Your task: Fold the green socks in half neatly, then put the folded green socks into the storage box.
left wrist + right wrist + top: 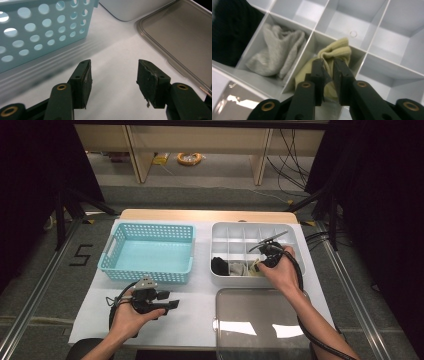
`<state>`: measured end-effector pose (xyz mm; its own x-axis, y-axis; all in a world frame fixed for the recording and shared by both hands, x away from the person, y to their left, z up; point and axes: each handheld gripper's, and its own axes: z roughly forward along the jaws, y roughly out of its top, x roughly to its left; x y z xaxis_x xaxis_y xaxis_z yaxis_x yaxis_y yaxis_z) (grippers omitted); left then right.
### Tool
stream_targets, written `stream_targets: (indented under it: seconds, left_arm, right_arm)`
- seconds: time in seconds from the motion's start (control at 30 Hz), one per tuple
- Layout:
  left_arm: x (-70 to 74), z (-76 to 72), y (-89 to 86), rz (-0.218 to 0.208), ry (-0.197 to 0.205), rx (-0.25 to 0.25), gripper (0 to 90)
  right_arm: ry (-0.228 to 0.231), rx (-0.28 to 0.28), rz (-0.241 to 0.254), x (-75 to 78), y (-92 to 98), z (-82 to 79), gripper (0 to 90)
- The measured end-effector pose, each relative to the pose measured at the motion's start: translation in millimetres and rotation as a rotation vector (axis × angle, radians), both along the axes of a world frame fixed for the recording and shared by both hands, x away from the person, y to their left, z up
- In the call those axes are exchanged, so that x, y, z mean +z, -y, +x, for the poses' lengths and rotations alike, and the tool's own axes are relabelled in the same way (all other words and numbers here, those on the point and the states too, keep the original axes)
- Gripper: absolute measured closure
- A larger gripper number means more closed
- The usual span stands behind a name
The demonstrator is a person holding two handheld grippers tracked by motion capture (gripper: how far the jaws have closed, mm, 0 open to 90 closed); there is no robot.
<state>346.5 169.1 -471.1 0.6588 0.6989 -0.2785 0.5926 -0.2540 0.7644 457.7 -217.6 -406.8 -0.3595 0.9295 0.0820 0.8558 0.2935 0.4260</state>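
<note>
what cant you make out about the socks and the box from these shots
- Yellow sock: its lower part is hidden by the right claw in the right gripper view; in the high view it is too small to read.
- Black sock: cut off by the left edge of the right gripper view.
- Divided box: the hand covers part of its front row in the high view.
- Lid: cut off by the right edge of the left gripper view.

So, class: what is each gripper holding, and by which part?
Right gripper pinches the yellow sock by its bunched upper fold; left gripper holds nothing.
</note>
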Motion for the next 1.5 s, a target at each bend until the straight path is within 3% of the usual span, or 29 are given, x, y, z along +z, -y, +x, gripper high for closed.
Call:
stream_targets:
  seconds: [0.13,0.23,0.27,0.3,0.33,0.37,0.53,0.6,0.63,0.77,0.8,0.87,0.9,0.93,1.03,1.07,1.1,1.2,1.33,1.37,1.4,1.43,1.5]
  left_arm:
    - [-0.2,0.2,2.1,0.001,0.0,-0.005,42.9]
    - [-0.3,0.6,4.4,0.003,0.001,-0.01,42.1]
    - [-0.6,0.7,5.0,-0.001,0.001,-0.017,42.0]
    - [-0.6,0.7,6.0,0.0,0.002,-0.021,42.0]
    - [-0.6,0.4,6.9,0.0,0.005,-0.015,41.8]
    - [-0.6,0.9,7.1,-0.005,0.002,-0.024,41.7]
    - [-0.8,1.7,10.8,-0.008,0.004,-0.03,41.1]
    - [-0.6,2.4,11.1,-0.008,-0.002,-0.047,41.2]
    - [-0.9,2.2,11.9,-0.015,0.003,-0.042,41.3]
    - [-1.2,2.1,12.1,-0.012,0.009,-0.038,41.5]
    - [-1.6,2.5,12.0,-0.013,0.007,-0.041,41.5]
    - [-2.2,2.6,13.3,-0.009,0.01,-0.032,41.5]
    - [-2.0,2.5,13.6,-0.006,0.014,-0.034,41.5]
    - [-1.5,2.5,13.9,-0.004,0.016,-0.041,41.5]
    - [-0.2,1.7,16.5,-0.02,0.017,-0.05,41.9]
    - [0.0,2.0,16.9,-0.022,0.012,-0.057,42.5]
    - [0.3,2.2,17.8,-0.018,0.004,-0.064,42.8]
    - [0.0,1.8,20.9,-0.014,0.009,-0.073,43.3]
    - [0.9,2.4,25.7,0.001,-0.006,-0.076,45.0]
    - [1.8,2.8,26.9,0.004,-0.015,-0.076,45.2]
    - [1.2,4.3,27.8,-0.008,-0.012,-0.087,45.2]
    - [2.1,4.7,29.3,-0.007,-0.016,-0.085,45.4]
    - [3.1,6.2,31.5,-0.016,-0.028,-0.093,46.3]
  right_arm:
    - [0.086,-0.004,0.064,10.9,10.9,-6.8,72.5]
    - [0.116,0.017,0.101,15.4,21.4,-12.8,67.9]
    - [0.107,0.021,0.139,15.9,24.8,-14.3,66.6]
    - [0.122,0.009,0.123,16.4,26.9,-16.3,65.9]
    - [0.123,0.009,0.155,17.0,31.2,-18.7,64.9]
    - [0.129,0.0,0.148,17.3,33.1,-20.0,64.3]
    - [0.131,-0.006,0.167,20.9,45.2,-28.0,63.6]
    - [0.131,-0.079,0.186,22.3,43.6,-32.8,63.5]
    - [0.136,-0.045,0.148,23.6,50.0,-31.7,63.5]
    - [0.108,-0.102,0.21,25.9,53.6,-34.6,63.5]
    - [0.122,-0.078,0.183,25.2,57.5,-34.6,63.5]
    - [0.117,-0.059,0.202,24.9,61.7,-35.6,63.7]
    - [0.122,-0.071,0.172,23.8,62.6,-36.5,63.8]
    - [0.106,-0.106,0.2,24.1,60.8,-38.8,64.0]
    - [0.093,-0.107,0.185,22.3,62.5,-41.5,64.5]
    - [0.098,-0.091,0.208,21.5,64.8,-41.3,64.8]
    - [0.103,-0.084,0.189,21.5,66.8,-41.0,65.1]
    - [0.1,-0.085,0.195,21.9,68.3,-42.2,66.0]
    - [0.099,-0.081,0.194,21.9,75.5,-43.4,69.4]
    - [0.062,-0.143,0.221,24.9,72.4,-47.2,70.7]
    - [0.071,-0.095,0.201,24.8,79.1,-46.5,72.8]
    - [0.079,-0.091,0.19,24.4,81.8,-47.1,74.8]
    - [0.046,-0.11,0.174,25.0,86.3,-50.9,80.7]
